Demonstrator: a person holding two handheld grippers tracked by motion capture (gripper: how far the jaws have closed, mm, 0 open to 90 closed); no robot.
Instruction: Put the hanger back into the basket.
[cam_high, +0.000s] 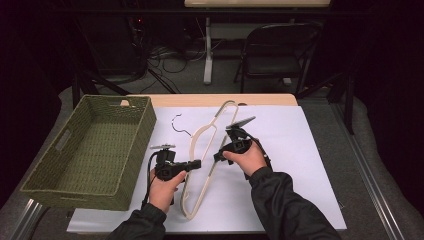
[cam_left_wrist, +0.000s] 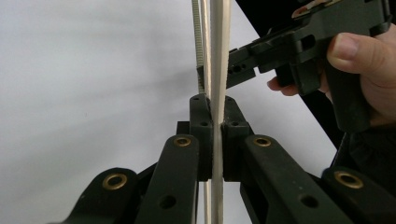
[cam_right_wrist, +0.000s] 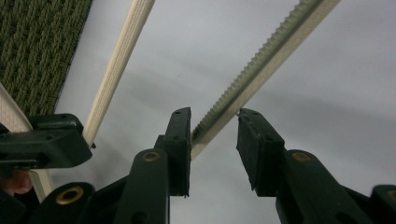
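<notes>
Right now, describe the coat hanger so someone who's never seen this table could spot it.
On the white sheet covering the table, right of the green woven basket, lies a cream hanger. It has a thin wire hook, and the left hand-held gripper clamps one arm of it.

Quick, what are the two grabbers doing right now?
Left gripper: shut on the hanger.
Right gripper: open, the hanger's ridged bar between its jaws.

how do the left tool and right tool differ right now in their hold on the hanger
The left tool is shut on the hanger, pads pressed against a smooth bar; the right tool stands open, its jaws apart around the ribbed bar without pinching it. In the high view, the left one sits nearer the green basket, the right one higher up the hanger. Both are black and hand-held.
</notes>
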